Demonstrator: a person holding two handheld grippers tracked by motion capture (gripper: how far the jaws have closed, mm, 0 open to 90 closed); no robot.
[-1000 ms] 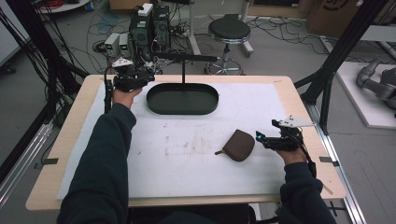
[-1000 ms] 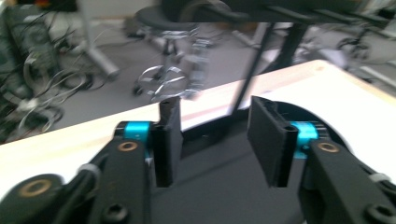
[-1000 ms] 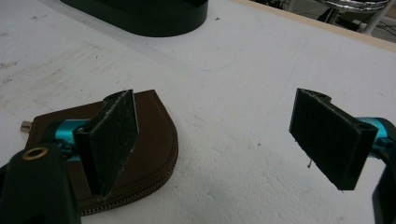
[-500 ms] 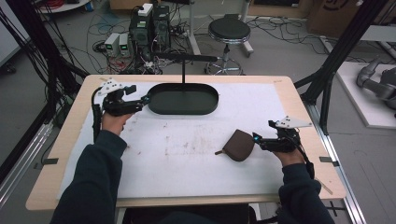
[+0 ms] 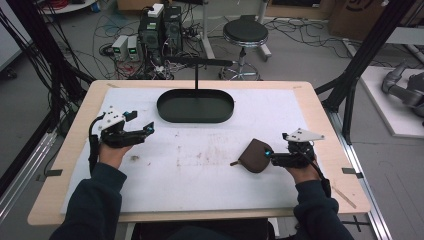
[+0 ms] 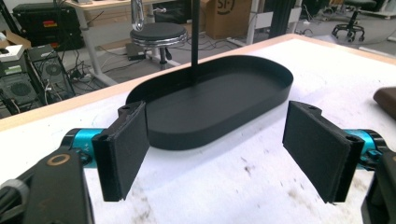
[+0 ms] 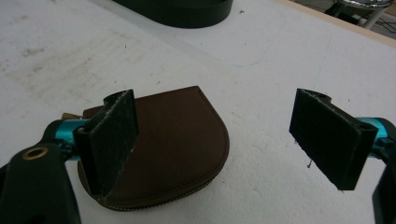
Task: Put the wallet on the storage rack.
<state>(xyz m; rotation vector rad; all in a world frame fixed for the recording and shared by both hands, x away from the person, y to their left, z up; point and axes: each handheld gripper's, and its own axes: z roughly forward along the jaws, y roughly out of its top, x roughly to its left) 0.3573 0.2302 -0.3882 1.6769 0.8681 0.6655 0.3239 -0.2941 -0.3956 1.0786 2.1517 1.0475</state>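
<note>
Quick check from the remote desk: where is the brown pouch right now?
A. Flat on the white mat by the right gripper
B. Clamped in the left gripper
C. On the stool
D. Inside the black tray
A: the brown pouch lies flat on the white mat, just ahead of the open right gripper.

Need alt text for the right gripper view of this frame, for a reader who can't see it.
A brown pouch lies flat on the white table beneath the open right claw, its left pad over the pouch's edge and nothing clamped. The black tray sits at the top edge.
</note>
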